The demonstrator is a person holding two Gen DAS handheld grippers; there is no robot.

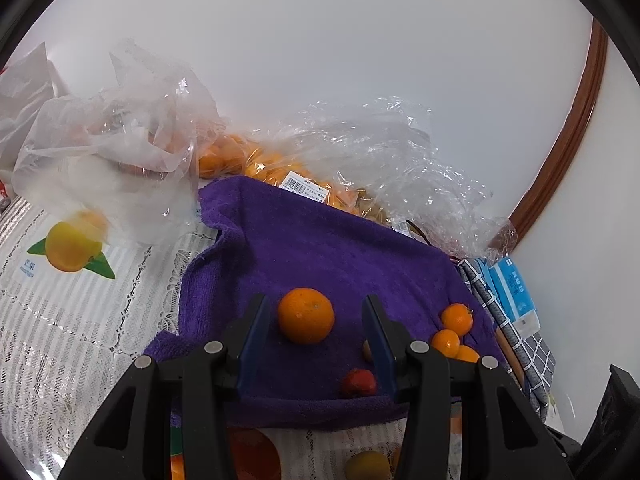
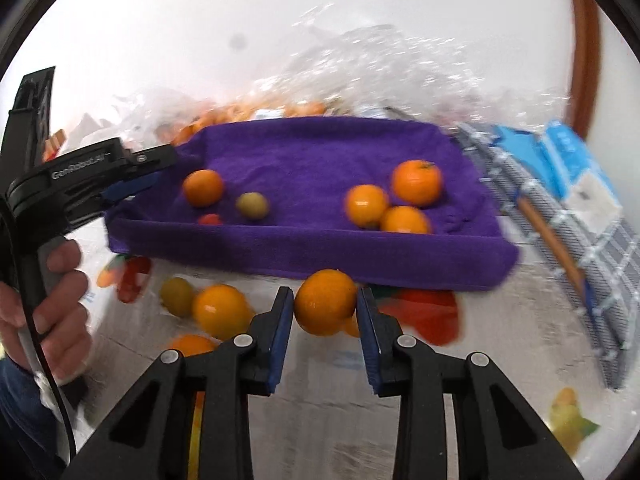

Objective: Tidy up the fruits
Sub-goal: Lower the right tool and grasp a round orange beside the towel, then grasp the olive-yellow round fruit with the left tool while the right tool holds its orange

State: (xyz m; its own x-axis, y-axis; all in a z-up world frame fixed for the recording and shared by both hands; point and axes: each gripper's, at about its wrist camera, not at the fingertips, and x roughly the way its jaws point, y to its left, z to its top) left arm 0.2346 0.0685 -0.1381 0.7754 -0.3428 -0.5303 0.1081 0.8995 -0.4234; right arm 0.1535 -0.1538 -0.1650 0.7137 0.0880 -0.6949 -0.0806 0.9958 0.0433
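Four oranges [image 2: 203,193] on purple towel [image 2: 320,152], plus one green fruit [image 2: 252,205], one red fruit [image 2: 210,219]. Right gripper [image 2: 325,312] pinches a fifth orange [image 2: 326,302] before the towel; left gripper [image 1: 312,320] spread, empty. Plastic bags [image 1: 120,152] behind.

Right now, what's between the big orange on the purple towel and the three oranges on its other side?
In the right wrist view, a small yellow-green fruit lies between the big orange and the three oranges on the purple towel.

Between your blue finger pads [image 2: 282,332], an orange fruit [image 2: 325,307]; beyond them a purple towel [image 2: 320,152]; rightward, a grey-and-white checked cloth [image 2: 600,280].
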